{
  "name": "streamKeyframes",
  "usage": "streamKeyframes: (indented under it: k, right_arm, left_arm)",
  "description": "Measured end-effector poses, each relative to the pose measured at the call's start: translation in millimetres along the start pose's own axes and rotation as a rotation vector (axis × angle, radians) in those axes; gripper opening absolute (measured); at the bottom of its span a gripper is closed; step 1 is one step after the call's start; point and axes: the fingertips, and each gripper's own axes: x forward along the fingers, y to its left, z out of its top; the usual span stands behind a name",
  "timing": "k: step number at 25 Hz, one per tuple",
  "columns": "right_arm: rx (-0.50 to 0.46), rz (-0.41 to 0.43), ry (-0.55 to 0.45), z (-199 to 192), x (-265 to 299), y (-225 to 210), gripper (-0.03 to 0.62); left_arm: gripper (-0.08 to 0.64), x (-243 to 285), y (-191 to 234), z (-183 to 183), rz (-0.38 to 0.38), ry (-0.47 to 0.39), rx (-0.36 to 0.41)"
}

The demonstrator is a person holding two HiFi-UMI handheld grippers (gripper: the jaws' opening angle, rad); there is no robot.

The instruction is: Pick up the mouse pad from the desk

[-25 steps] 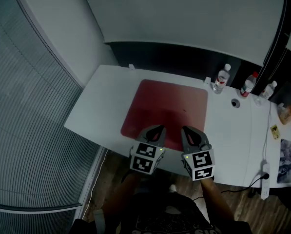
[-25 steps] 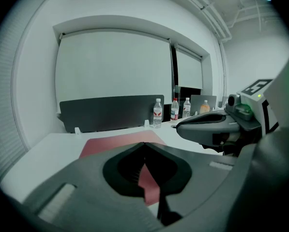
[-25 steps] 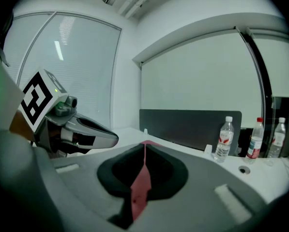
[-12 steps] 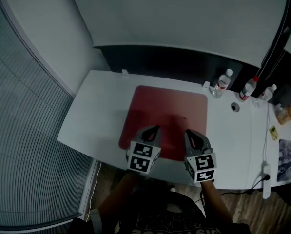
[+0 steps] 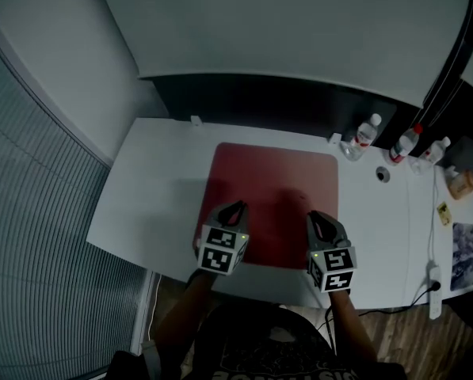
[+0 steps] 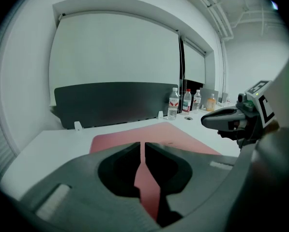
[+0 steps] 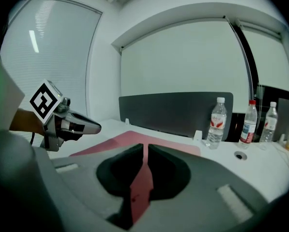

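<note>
A dark red mouse pad (image 5: 276,184) lies flat on the white desk (image 5: 153,188). My left gripper (image 5: 238,207) hovers over the pad's near left part, its jaws shut with nothing between them. Over the near right part my right gripper (image 5: 314,215) is also shut and empty. In the left gripper view the pad (image 6: 175,135) stretches ahead of the shut left gripper (image 6: 143,145), and the right gripper (image 6: 221,119) shows at the right. The right gripper view has the pad (image 7: 123,139) beyond the shut right gripper (image 7: 145,148), with the left gripper (image 7: 81,125) at the left.
Three water bottles (image 5: 364,133) stand at the desk's back right near a cable hole (image 5: 383,174). A dark partition (image 5: 284,101) runs along the back edge. A power strip (image 5: 434,279) lies at the right, and window blinds (image 5: 38,236) fill the left.
The two grippers have drawn apart over the pad's near edge: the left one went left, the right one slightly right. Both sank a little toward the desk.
</note>
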Motion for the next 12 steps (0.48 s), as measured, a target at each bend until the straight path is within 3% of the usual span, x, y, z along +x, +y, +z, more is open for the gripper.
streamKeyframes:
  k: [6, 12]
  right_arm:
    - [0.019, -0.052, 0.031, -9.6, 10.8, -16.4, 0.029]
    - [0.039, -0.097, 0.086, -25.4, 18.3, -35.8, 0.081]
  left_arm:
    - [0.091, 16.8, 32.3, -18.5, 0.003, 0.049, -0.033]
    - [0.168, 31.8, 57.5, -39.2, 0.001, 0.114, -0.056]
